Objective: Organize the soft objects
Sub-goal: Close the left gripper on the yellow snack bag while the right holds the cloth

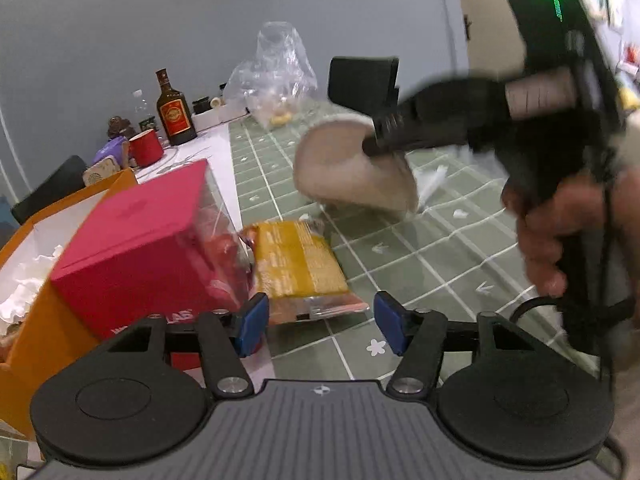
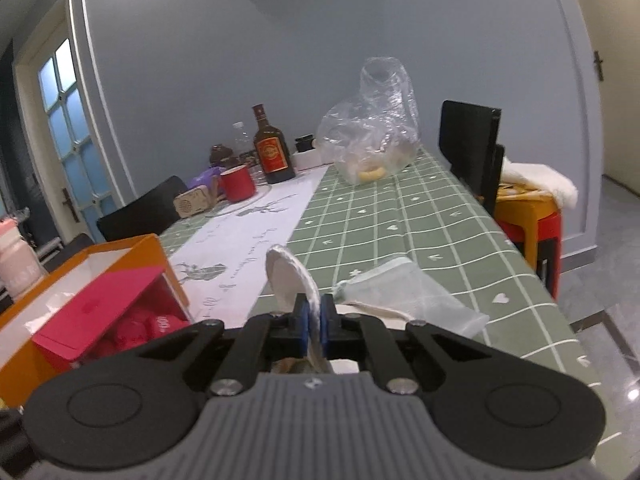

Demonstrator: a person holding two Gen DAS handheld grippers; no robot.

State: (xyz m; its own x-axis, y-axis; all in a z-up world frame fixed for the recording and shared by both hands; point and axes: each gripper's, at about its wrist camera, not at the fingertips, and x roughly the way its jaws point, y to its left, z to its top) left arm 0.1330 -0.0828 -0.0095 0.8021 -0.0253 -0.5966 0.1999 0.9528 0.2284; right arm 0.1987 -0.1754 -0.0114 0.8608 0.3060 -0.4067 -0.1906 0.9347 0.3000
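Observation:
A round white soft pad (image 2: 286, 276) stands on edge between the blue pads of my right gripper (image 2: 316, 320), which is shut on it. In the left wrist view the same pad (image 1: 344, 172) hangs above the green checked tablecloth (image 1: 440, 248), pinched by the right gripper (image 1: 370, 146) in a person's hand (image 1: 556, 232). My left gripper (image 1: 322, 326) is open, low over the table. A yellow snack packet (image 1: 298, 264) lies just beyond its fingertips, untouched. A pale mesh pouch (image 2: 412, 292) lies on the cloth right of the pad.
A red box (image 1: 140, 248) leans in an orange box (image 1: 36, 300) at the left. Farther back stand a red mug (image 2: 237, 184), a brown bottle (image 2: 272, 152) and a clear plastic bag (image 2: 372, 136). A black chair (image 2: 470, 140) and a stacked stool (image 2: 528, 216) stand at the right edge.

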